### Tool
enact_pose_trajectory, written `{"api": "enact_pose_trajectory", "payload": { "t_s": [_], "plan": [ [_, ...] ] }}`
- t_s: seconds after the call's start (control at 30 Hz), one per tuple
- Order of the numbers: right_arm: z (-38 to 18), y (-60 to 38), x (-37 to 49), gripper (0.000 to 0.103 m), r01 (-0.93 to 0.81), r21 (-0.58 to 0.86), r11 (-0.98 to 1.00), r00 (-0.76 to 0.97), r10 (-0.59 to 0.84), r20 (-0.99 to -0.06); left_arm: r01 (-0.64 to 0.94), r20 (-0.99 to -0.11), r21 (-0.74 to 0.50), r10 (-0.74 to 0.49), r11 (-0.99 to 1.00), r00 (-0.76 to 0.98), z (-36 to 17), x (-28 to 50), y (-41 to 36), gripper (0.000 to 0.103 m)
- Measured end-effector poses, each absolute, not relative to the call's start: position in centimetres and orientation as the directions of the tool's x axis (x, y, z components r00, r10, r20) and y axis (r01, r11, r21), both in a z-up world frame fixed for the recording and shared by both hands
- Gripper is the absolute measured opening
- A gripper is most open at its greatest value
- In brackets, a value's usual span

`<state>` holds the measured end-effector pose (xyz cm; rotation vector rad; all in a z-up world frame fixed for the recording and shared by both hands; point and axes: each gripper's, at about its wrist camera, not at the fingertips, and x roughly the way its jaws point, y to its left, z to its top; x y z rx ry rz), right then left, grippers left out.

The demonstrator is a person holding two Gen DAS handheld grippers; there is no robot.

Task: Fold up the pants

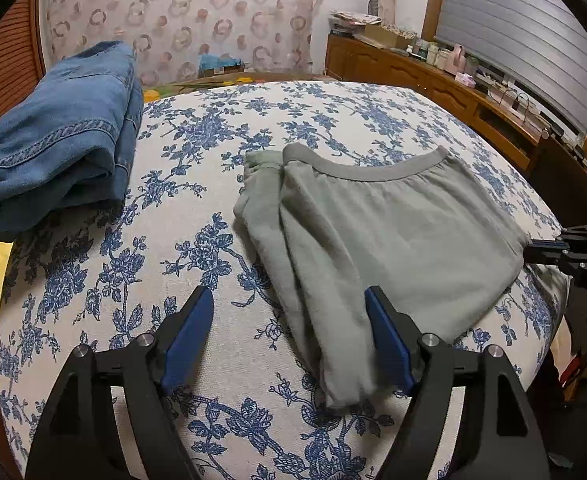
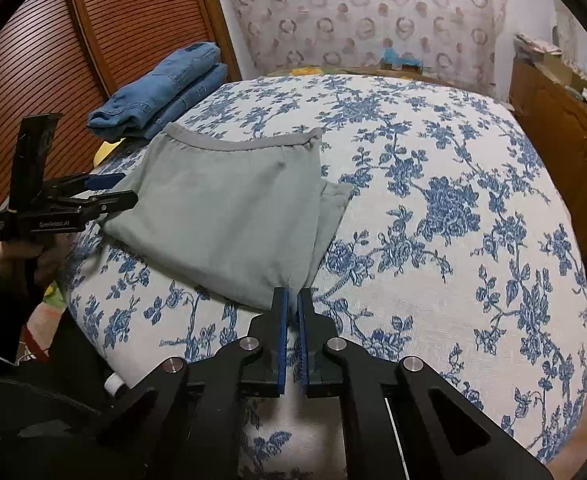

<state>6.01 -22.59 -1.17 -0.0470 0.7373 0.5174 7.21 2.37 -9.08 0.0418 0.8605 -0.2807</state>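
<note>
Now the right gripper [image 2: 292,300] is pinched on the near corner of the grey pants [image 2: 229,204], lying part-folded on the floral bed [image 2: 433,200]. The left gripper [image 1: 289,312] gapes wide over the near-left edge (gripping nothing); it should clamp there, so both corners lift level for the far fold.

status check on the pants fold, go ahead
Right gripper shut on grey pants corner. Left gripper open, straddling the pants' near end, no grip. Folded jeans off to the side, nothing in the way.
</note>
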Motion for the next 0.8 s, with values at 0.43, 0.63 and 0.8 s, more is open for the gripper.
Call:
{"api": "enact_pose_trajectory", "payload": {
  "t_s": [0.43, 0.63, 0.8],
  "plan": [
    [0.8, -21.1, 6.7, 0.04, -0.411, 0.077, 0.909, 0.7, 0.368, -0.613, 0.253, -0.753, -0.077, -0.223, 0.964, 0.62, -9.1, 7.3, 2.5, 0.079],
    [0.0, -18.7, 9.8, 0.054, -0.378, 0.065, 0.924, 0.701, 0.331, -0.631, 0.254, -0.753, -0.078, -0.224, 0.964, 0.619, -9.0, 7.3, 2.4, 0.079],
    [-0.4, -17.5, 11.4, 0.06, -0.348, 0.045, 0.936, 0.704, 0.293, -0.647, 0.253, -0.753, -0.078, -0.224, 0.964, 0.619, -9.1, 7.3, 2.4, 0.079]
  ]
}}
